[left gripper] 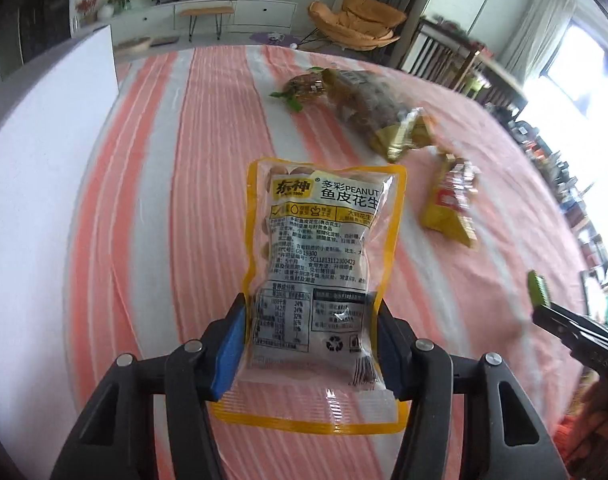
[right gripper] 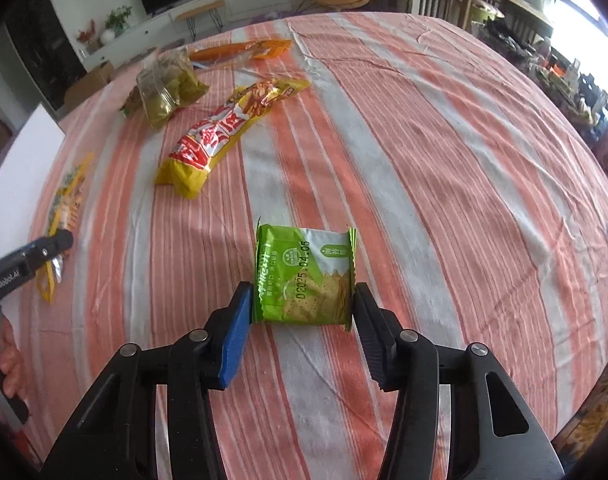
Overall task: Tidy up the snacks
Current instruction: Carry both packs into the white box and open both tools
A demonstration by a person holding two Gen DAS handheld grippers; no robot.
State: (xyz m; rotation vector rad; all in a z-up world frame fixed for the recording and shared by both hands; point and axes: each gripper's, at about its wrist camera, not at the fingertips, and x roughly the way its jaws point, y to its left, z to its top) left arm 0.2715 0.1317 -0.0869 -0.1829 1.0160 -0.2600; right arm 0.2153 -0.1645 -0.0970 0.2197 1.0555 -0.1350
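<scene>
While left claw [left gripper: 310,344] grips "PEANUT" pouch [left gripper: 322,264], cracker pack [right gripper: 304,278] stamped "D2025.04.05"

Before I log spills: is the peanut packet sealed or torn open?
Sealed: the peanut packet shows unbroken yellow edges, held by the left gripper.

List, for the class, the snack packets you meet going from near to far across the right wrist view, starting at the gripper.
green cracker packet held in the right gripper → long yellow-and-red packet → clear bag of greenish snacks → orange packet
</scene>
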